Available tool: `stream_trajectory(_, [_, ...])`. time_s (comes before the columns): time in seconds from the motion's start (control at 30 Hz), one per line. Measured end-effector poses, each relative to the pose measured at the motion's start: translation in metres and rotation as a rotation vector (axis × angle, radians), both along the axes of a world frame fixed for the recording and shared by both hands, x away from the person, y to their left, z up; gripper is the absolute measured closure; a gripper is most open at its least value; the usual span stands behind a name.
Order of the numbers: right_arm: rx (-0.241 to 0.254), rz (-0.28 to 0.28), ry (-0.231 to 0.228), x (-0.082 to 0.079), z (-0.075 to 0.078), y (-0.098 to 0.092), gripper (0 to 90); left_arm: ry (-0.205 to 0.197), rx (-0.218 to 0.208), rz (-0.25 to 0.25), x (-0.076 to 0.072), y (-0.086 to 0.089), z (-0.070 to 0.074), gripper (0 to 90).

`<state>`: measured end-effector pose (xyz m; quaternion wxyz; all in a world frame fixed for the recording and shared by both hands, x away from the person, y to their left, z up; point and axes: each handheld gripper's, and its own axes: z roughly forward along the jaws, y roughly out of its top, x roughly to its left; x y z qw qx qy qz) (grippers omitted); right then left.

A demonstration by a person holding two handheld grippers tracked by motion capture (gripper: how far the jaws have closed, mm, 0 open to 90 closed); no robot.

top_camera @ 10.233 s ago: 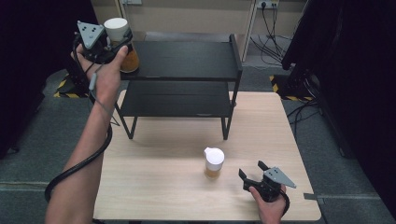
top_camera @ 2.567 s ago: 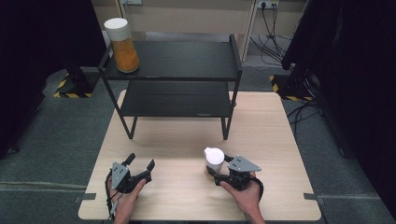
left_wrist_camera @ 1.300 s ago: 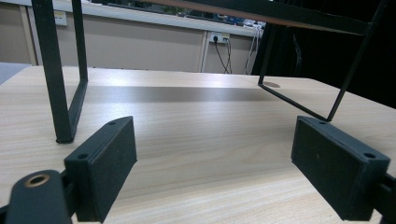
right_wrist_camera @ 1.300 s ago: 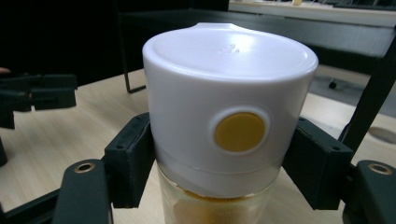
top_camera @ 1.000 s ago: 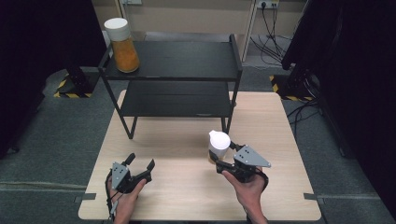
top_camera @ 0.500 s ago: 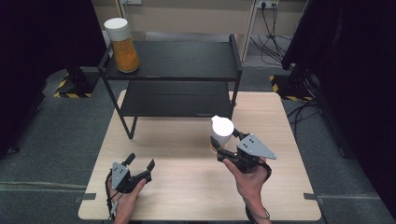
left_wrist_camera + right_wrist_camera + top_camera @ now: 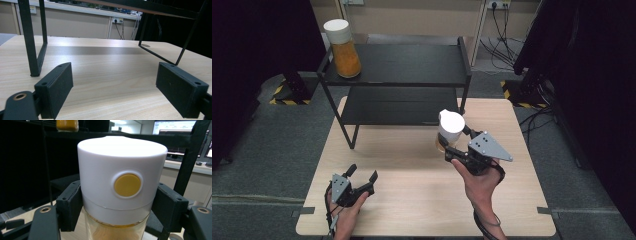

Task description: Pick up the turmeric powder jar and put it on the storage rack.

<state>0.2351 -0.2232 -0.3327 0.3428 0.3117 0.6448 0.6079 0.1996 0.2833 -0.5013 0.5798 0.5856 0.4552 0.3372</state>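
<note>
White-capped jar point(image 7: 450, 131) sits clamped in the right gripper point(image 7: 455, 145) above the table point(image 7: 412, 200), while the left gripper point(image 7: 362, 176) rests spread apart.

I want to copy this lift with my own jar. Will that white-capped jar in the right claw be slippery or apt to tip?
Probably somewhat slippery: the jar looks smooth and glossy, and the right claw clamps it at the cap's lower edge. Likely top-heavy: the white cap is bulky. Its round body would probably roll if laid down.
</note>
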Motion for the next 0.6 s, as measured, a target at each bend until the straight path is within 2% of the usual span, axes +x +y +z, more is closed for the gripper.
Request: stream_trajectory(0.6, [0.044,-0.016,-0.046,0.009,0.029,0.006,30.4,-0.001,0.002,0.0,0.0,0.0,0.0,13.4])
